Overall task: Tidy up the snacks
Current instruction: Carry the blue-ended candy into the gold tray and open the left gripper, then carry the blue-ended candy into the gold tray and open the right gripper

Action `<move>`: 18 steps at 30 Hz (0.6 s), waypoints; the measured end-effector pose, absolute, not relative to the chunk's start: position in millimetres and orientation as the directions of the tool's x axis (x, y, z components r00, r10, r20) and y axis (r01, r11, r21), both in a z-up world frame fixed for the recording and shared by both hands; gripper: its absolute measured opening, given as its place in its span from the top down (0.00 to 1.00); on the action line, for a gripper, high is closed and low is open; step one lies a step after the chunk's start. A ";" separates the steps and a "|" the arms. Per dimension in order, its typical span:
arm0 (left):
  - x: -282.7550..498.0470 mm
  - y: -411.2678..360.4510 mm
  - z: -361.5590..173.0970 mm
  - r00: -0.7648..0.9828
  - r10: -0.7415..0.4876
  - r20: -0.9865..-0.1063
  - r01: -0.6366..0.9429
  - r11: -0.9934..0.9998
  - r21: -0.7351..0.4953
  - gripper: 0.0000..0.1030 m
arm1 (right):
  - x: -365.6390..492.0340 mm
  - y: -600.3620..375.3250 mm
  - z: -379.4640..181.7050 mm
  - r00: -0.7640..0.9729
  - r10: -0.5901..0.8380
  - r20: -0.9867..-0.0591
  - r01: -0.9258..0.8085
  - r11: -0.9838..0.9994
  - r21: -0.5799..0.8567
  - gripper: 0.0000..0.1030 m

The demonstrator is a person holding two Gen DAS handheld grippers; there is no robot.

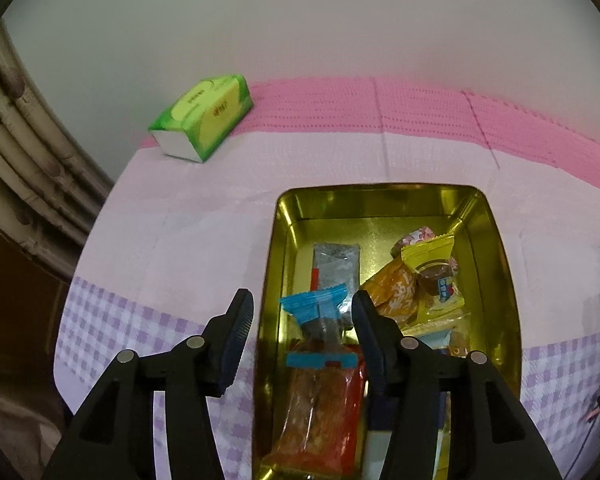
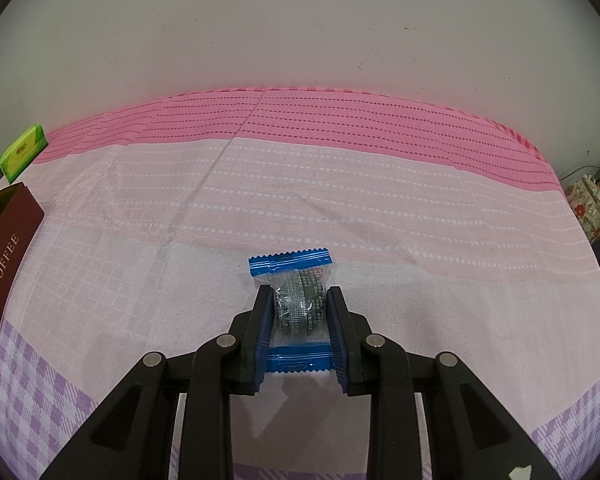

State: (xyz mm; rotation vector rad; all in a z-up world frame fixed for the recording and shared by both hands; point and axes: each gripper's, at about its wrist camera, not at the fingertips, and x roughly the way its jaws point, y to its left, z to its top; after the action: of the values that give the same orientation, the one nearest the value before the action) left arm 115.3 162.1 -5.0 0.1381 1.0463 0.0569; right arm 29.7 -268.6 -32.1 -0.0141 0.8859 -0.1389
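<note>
left gripper [image 1: 302, 312]: jaws released and apart, hanging over the near end of the tin; nothing pressed between them.
blue-sealed snack in tin [image 1: 320, 322]: lies free below the left jaws, on top of an orange-red packet [image 1: 320, 408].
gold tin [image 1: 496, 240]: open, on the table; holds the packets above, a grey foil sachet [image 1: 336, 266], an orange pack [image 1: 394, 294] and a yellow wrapped sweet [image 1: 434, 276] along its right side; far end of the floor bare.
right gripper [image 2: 298, 310]: jaws clenched on a blue-ended clear packet [image 2: 298, 300], which appears to rest on the cloth, well apart from the tin.
step in hand: judged, one snack just let go into the tin, the next one gripped and not yet lifted.
next move calls for: raising the right packet clear of the cloth, carrying it over the tin's dark red toffee-lettered wall [image 2: 8, 276] at the left edge of the right view and dropping it into the bare far end; the left gripper should clear out first.
table cloth [image 2: 380, 208]: pink and lilac check, open between packet and tin.
green tissue pack [image 1: 204, 120]: far left corner, out of the path.
far right: floral-patterned things off the table edge, unclear.
</note>
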 end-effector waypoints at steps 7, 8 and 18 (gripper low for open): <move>84.3 187.3 9.6 0.541 0.137 -0.830 -0.048 0.990 0.133 0.43 | 29.2 -270.1 -31.8 0.625 -0.125 -0.771 0.114 0.991 -0.068 0.75; 80.1 191.5 10.9 0.547 0.145 -0.824 -0.061 0.989 0.134 0.43 | 28.9 -270.7 -31.7 0.625 -0.124 -0.771 0.115 0.991 -0.066 0.75; 48.7 208.5 3.8 0.552 0.185 -0.813 -0.121 0.983 0.141 0.43 | 30.1 -270.6 -31.2 0.617 -0.132 -0.776 0.137 0.989 -0.059 0.77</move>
State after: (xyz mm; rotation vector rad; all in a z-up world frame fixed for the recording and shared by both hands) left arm 48.7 208.5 3.8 0.0714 0.9700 0.1811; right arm 30.1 -270.6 -31.2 0.0065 0.8923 -0.1545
